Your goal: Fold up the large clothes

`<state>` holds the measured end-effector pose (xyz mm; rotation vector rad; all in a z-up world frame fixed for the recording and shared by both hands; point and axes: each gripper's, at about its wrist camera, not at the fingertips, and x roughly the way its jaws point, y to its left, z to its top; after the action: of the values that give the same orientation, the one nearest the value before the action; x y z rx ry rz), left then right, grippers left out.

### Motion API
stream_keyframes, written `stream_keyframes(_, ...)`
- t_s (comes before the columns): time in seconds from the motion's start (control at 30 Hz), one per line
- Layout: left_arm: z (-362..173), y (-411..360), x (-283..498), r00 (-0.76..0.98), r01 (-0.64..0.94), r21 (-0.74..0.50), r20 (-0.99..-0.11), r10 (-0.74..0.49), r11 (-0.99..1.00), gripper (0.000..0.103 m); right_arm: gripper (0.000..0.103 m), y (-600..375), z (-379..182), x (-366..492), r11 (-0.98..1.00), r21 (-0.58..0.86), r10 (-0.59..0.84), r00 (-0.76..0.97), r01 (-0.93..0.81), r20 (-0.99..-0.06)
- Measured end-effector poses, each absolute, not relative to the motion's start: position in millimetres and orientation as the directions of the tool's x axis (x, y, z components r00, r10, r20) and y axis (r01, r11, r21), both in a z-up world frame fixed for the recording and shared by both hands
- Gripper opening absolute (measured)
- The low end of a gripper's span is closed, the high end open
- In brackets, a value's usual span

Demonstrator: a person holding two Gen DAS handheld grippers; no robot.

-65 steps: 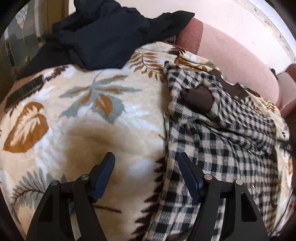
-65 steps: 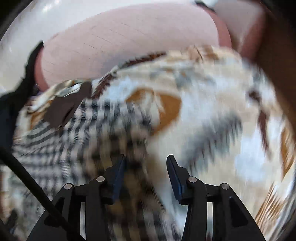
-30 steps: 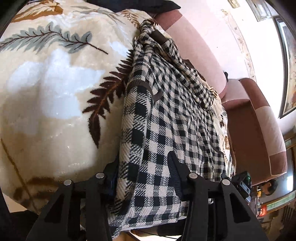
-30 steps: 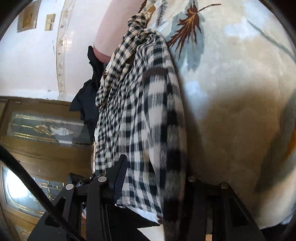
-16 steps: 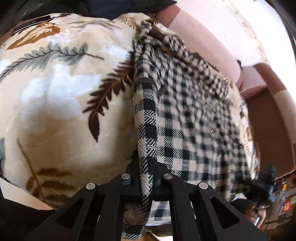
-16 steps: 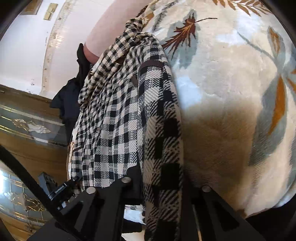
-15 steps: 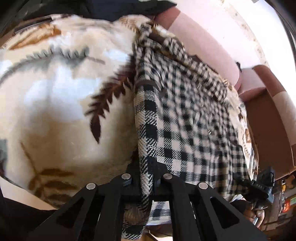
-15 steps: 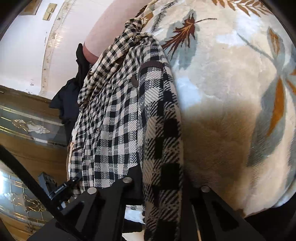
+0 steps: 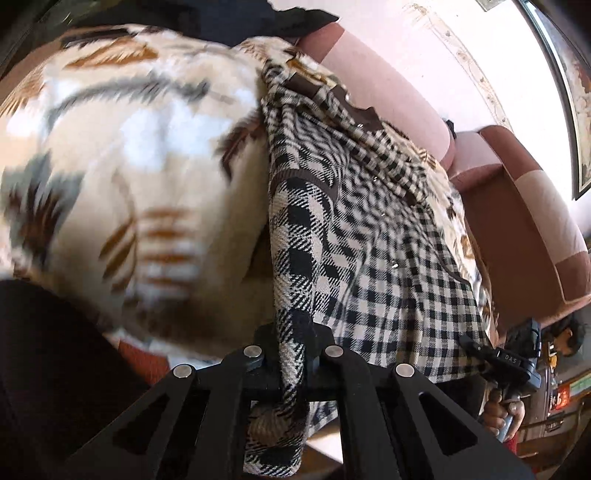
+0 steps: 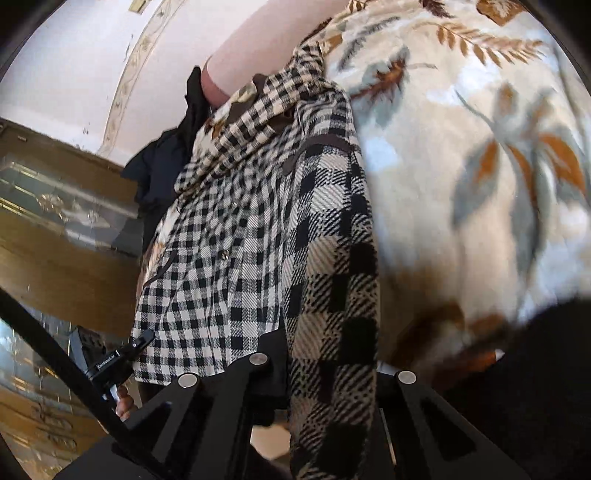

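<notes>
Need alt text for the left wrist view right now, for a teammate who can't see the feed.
The left gripper is clamped shut on the near edge of a black-and-white checked garment, which stretches away over a cream blanket with a leaf print. A pink sofa lies behind; at lower right a hand holds the right gripper at the garment's other corner.

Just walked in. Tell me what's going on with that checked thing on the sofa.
A person is folding a black-and-white checked garment that lies on a leaf-patterned blanket over a pink sofa. The left gripper and the right gripper are each shut on one corner of its near hem. Dark clothes are heaped behind.
</notes>
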<state>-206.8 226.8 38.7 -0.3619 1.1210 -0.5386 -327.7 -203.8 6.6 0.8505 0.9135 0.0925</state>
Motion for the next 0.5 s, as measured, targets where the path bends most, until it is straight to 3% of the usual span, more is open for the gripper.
stream_keyframes(0.2,35,230,-225,0.312,0.232,-0.542,-0.745,-0.590,0.807,0.004,0.004,-201,-7,-336,0.662,0.706,0.474,0.588,0.253,-0.655)
stream_keyframes(0.5,86,211,-167,0.354,0.284,-0.577,-0.679,-0.643,0.765,0.005,0.005,-214,56,-281,0.746,0.654,0.436,0.652,0.123,-0.620)
